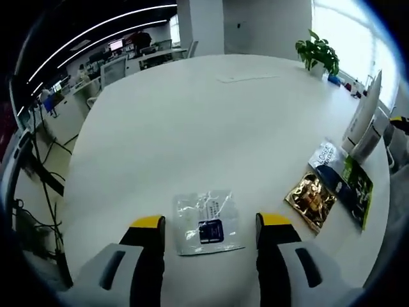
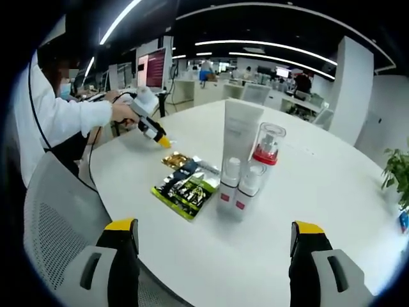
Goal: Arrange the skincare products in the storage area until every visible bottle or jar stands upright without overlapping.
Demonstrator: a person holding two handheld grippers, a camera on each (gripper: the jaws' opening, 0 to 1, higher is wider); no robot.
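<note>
White round table in an open office. My left gripper released, jaws wide, clear sachet flat between them; gold packet and dark packets lie to the right. My right gripper released too, empty; ahead stand two small bottles, a white tube, red-collared pump bottle, all upright, packets just beside

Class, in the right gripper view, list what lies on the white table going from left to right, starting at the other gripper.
Left gripper → sachets → two small white bottles → red-collared clear bottle
</note>
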